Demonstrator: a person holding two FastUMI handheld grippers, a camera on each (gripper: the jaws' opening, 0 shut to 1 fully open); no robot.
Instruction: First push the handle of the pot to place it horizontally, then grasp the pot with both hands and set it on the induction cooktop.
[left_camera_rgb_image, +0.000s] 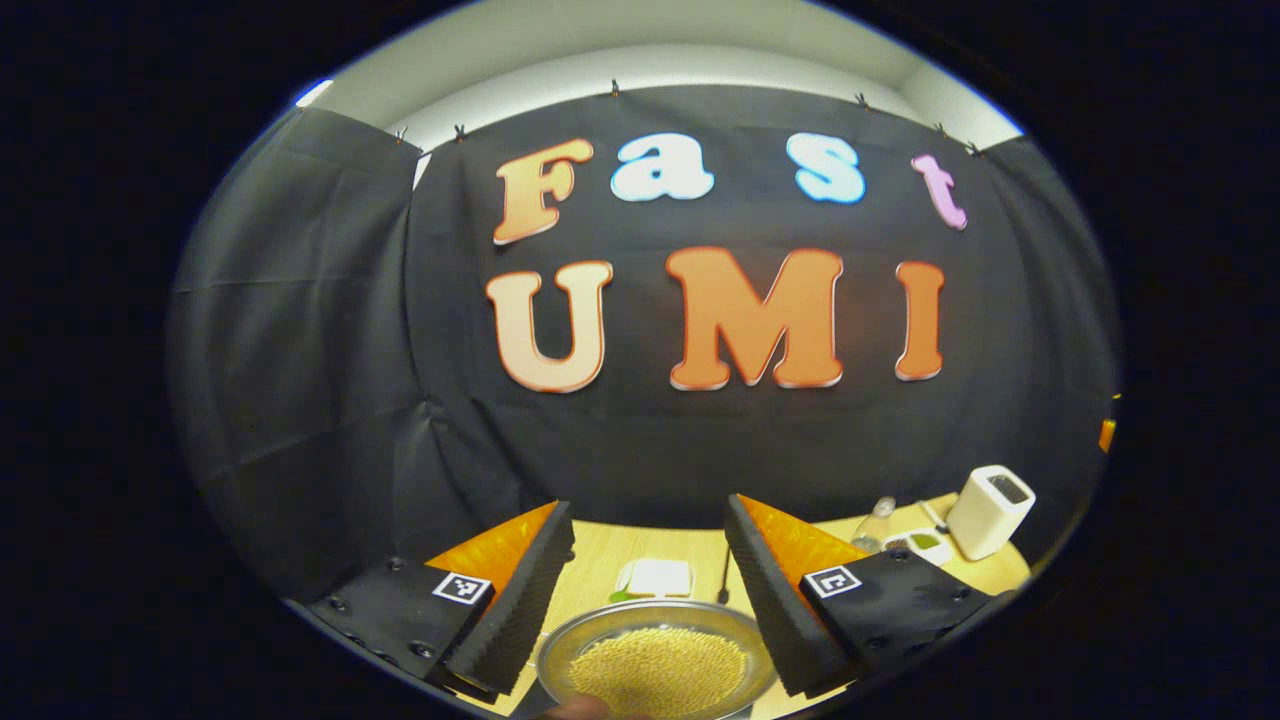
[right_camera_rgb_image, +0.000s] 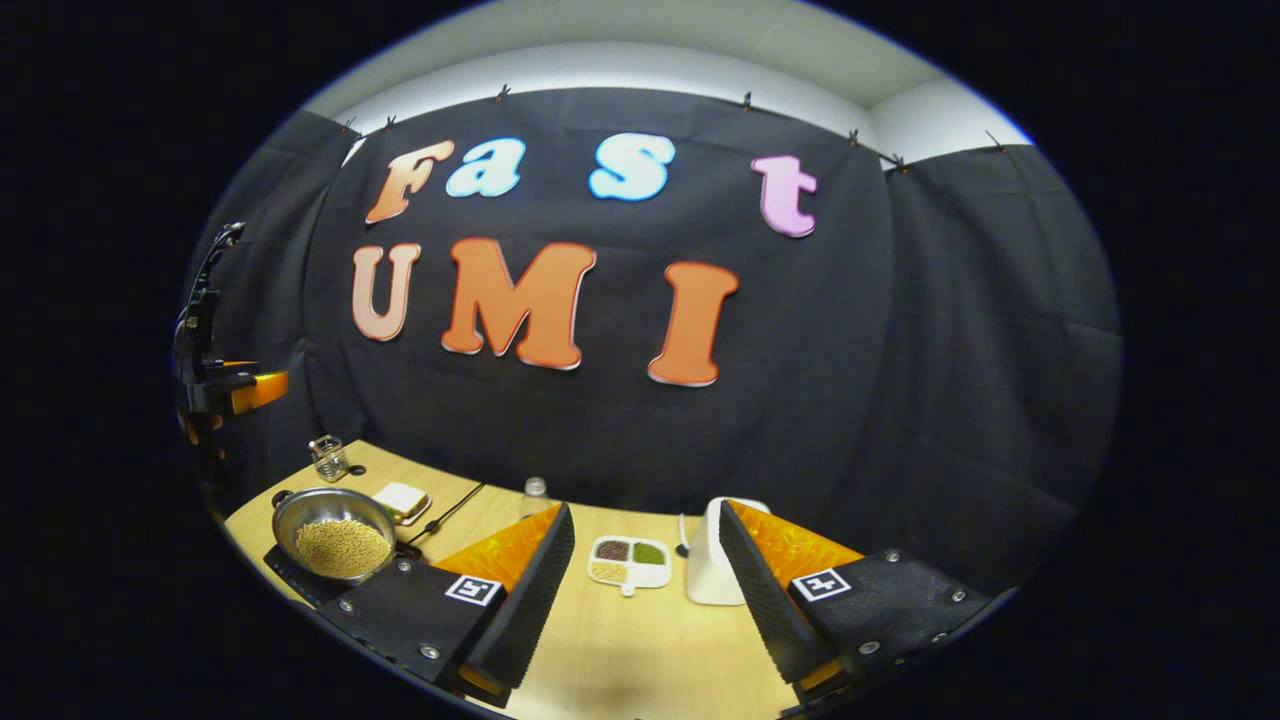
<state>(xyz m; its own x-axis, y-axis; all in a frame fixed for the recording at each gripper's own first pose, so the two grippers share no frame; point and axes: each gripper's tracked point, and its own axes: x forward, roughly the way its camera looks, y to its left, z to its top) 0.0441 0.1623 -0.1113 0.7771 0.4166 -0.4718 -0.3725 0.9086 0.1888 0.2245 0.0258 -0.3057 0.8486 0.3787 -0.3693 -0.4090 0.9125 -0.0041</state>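
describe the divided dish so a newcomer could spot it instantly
Start at the wooden table in the right gripper view. Near the back edge, left of the white appliance, lies the divided dish, a small white tray. Unlike the round metal pot of yellowish grains far left, it is flat, with separate compartments holding dark, green and pale contents.

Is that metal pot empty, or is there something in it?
Not empty. The pot stands upright on the table, holding a layer of small yellowish grains covering its bottom, seen in both views.

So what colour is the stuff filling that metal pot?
Pale yellow, like small beans or grains heaped in the silvery pot; the left gripper view shows it best.
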